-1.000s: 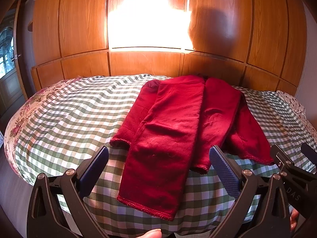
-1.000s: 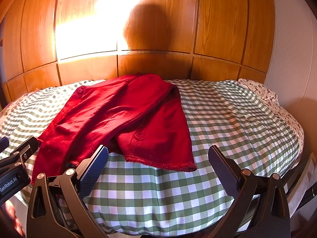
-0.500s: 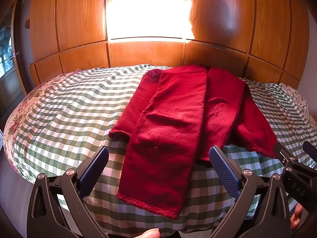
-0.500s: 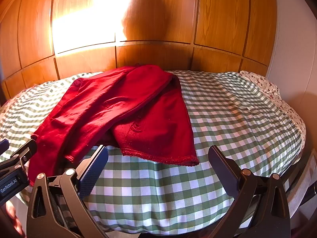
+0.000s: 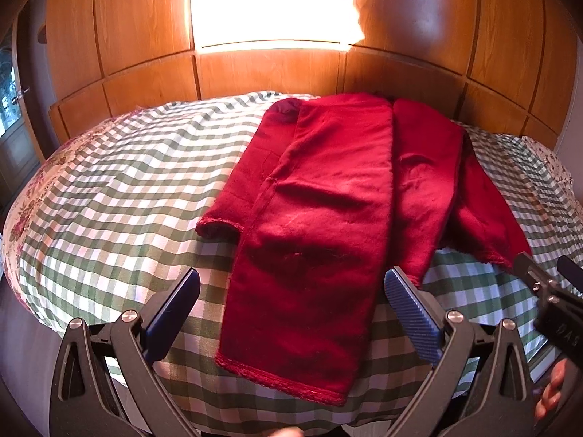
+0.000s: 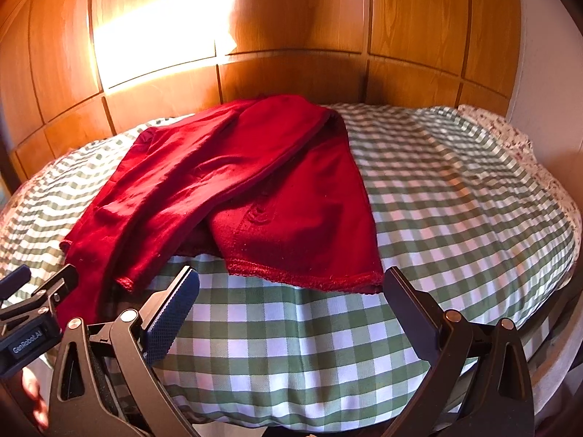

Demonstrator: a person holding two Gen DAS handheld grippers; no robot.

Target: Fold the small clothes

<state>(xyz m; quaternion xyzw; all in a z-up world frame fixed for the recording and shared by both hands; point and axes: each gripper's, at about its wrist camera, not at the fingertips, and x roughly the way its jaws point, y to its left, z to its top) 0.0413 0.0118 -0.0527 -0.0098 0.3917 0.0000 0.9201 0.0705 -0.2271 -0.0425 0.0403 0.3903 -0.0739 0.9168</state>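
A dark red garment lies on the green-and-white checked bed cover, partly folded, with one long panel laid over the middle and a hem near the front edge. It also shows in the right wrist view. My left gripper is open and empty, hovering over the garment's near end. My right gripper is open and empty, just in front of the garment's right hem. Each gripper shows at the edge of the other's view, the right one and the left one.
A wooden panelled wall stands behind the bed, with a bright patch of sunlight. A floral sheet shows at the bed's left edge and at the right edge. A white wall is at the right.
Both grippers have moved forward and a little higher toward the garment, so it sits lower and larger in both views. The jaws stayed open. The garment has not moved.
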